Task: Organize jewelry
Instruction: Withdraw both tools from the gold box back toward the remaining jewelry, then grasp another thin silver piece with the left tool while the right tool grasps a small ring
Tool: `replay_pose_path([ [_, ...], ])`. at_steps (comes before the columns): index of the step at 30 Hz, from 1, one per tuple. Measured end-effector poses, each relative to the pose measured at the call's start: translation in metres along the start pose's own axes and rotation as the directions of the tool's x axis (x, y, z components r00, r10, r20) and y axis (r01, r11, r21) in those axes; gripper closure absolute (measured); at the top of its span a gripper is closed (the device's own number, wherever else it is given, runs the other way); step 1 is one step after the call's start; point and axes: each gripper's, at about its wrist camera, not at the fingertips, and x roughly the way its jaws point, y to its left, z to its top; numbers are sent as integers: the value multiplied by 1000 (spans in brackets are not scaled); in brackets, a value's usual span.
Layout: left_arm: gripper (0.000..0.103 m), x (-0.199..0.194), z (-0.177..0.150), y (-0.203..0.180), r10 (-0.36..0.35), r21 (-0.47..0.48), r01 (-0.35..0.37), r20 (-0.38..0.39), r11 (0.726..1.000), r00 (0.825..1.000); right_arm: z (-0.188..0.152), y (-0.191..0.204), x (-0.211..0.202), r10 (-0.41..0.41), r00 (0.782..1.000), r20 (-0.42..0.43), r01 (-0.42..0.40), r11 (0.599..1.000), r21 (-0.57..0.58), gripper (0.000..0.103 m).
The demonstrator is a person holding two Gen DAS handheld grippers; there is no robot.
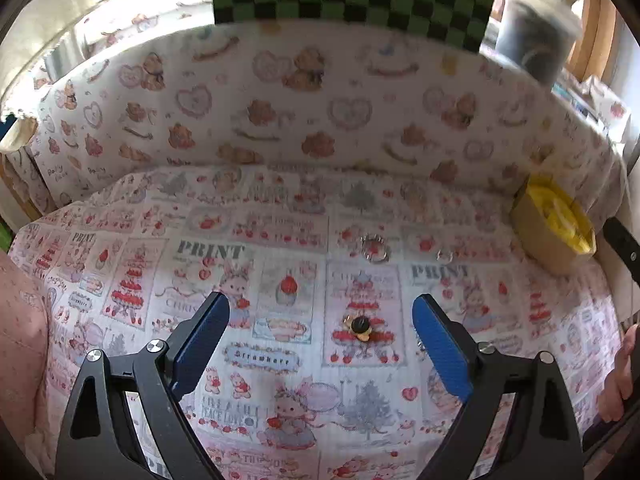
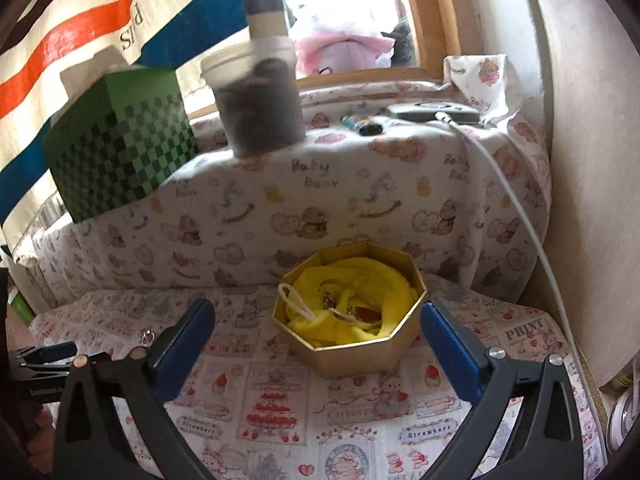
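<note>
A gold and black earring point(image 1: 361, 326) lies on the printed cloth between my left gripper's point(image 1: 320, 312) open blue fingers. A silver ring point(image 1: 375, 247) and a smaller silver piece point(image 1: 445, 256) lie farther back. The gold octagonal box point(image 2: 352, 344) with a yellow cloth lining point(image 2: 372, 280) holds several jewelry pieces point(image 2: 348, 308); it also shows in the left wrist view point(image 1: 548, 236) at the right. My right gripper point(image 2: 318, 320) is open and empty, its fingers either side of the box front. A small silver piece point(image 2: 147, 336) lies left of it.
A padded ledge covered in bear-print fabric point(image 2: 320, 208) runs behind the cloth. On it stand a green checkered box point(image 2: 120, 152), a plastic tub point(image 2: 256, 100), a lighter point(image 2: 360, 124) and a device with a white cable point(image 2: 500, 184). A hand point(image 1: 620, 376) is at the right.
</note>
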Motion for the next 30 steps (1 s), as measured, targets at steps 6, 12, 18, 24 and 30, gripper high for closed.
replay_pose_path([
  [6, 52, 6, -3, -2, -63, 4, 64, -46, 998, 997, -1, 4, 1, 1, 1000, -8, -1, 1000, -20, 0],
  [12, 89, 15, -5, -11, -105, 28, 108, -86, 994, 991, -1, 4, 2, 3, 1000, -17, -3, 1000, -18, 0],
  [18, 101, 17, -6, -19, -113, 53, 118, -83, 992, 990, -1, 4, 1, 6, 1000, -18, -6, 1000, -18, 0],
  [24, 101, 15, -2, -18, -127, 44, 130, -61, 991, 990, 0, 2, 1, 13, 1000, -23, -13, 1000, -6, 0],
  [30, 101, -20, 2, -7, -159, 52, 155, 74, 986, 984, -1, 3, 0, 23, 999, -30, -23, 1000, -5, 0],
])
